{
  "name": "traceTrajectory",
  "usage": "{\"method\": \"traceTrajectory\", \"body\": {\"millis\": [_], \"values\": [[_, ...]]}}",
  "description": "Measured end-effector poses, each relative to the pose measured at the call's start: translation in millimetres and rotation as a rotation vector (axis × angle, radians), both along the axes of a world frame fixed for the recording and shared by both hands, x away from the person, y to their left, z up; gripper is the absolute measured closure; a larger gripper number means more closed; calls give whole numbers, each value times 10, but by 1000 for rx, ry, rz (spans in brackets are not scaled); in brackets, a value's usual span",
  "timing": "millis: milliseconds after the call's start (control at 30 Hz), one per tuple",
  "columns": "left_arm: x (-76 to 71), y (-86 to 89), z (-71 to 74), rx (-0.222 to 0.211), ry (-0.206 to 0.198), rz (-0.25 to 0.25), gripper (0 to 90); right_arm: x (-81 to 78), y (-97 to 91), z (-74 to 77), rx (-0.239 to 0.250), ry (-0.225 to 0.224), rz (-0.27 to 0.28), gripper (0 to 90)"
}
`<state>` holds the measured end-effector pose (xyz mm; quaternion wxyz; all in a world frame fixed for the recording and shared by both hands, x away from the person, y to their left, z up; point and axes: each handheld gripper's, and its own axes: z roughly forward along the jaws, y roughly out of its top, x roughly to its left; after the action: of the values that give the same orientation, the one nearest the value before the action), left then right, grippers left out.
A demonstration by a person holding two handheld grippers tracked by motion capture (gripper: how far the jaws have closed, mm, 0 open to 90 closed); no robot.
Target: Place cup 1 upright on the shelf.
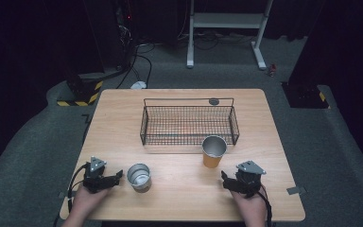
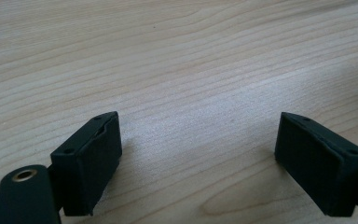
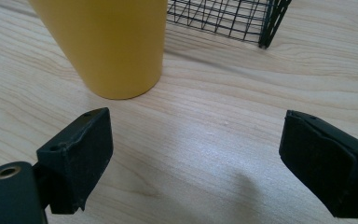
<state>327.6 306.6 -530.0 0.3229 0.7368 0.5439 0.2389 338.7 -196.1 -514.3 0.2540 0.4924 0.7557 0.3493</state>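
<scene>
right gripper [image 1: 225, 178]: jaws apart, empty | yellow cup [image 1: 213, 151] upright, just ahead-left, nearer than left gripper [image 1: 118, 175], also apart | basket [image 1: 189, 125] behind cup

No readable text or labels

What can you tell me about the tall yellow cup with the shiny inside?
The tall yellow cup with a shiny metal inside stands upright on the light wooden table, just in front of the black wire basket, near its right front corner. It is round, wider at the open top than at the base, and looks empty. Nothing grips it: the right gripper rests a little nearer the person, jaws open.
</scene>
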Motion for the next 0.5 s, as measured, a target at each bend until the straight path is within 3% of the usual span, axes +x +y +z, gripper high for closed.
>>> {"method": "traceTrajectory", "body": {"millis": [500], "values": [[-4, -17, 1, 2, 0, 12, 156, -26, 98, 18, 14, -14, 35, 97]]}}
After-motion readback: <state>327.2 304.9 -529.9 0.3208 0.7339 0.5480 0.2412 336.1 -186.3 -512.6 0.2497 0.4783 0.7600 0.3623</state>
